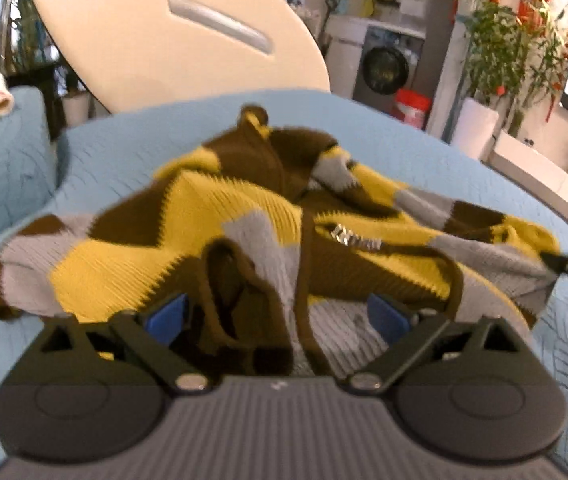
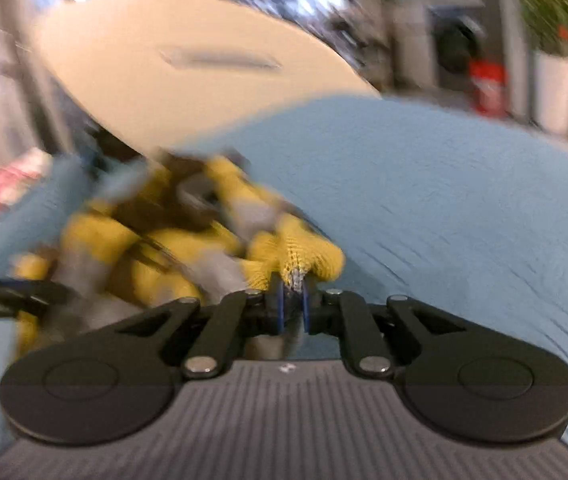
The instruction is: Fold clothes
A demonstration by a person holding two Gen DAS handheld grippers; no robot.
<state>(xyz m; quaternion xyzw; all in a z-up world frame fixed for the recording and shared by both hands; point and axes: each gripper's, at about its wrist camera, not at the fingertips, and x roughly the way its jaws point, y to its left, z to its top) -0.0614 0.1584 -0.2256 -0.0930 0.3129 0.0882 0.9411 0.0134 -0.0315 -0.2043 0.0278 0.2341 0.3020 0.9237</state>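
Two grippers on sweater (image 1: 212,216): left gripper (image 1: 280,318) spread wide, fabric loose between; right gripper (image 2: 291,306) pinching yellow edge.

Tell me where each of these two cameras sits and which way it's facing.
Left wrist: on the left gripper, jaws wide open over the crumpled knit sweater on the blue cover.
Right wrist: on the right gripper, shut on the sweater's yellow edge, blurred.
Shared: sweater, blue cover, cream panel, washing machine.
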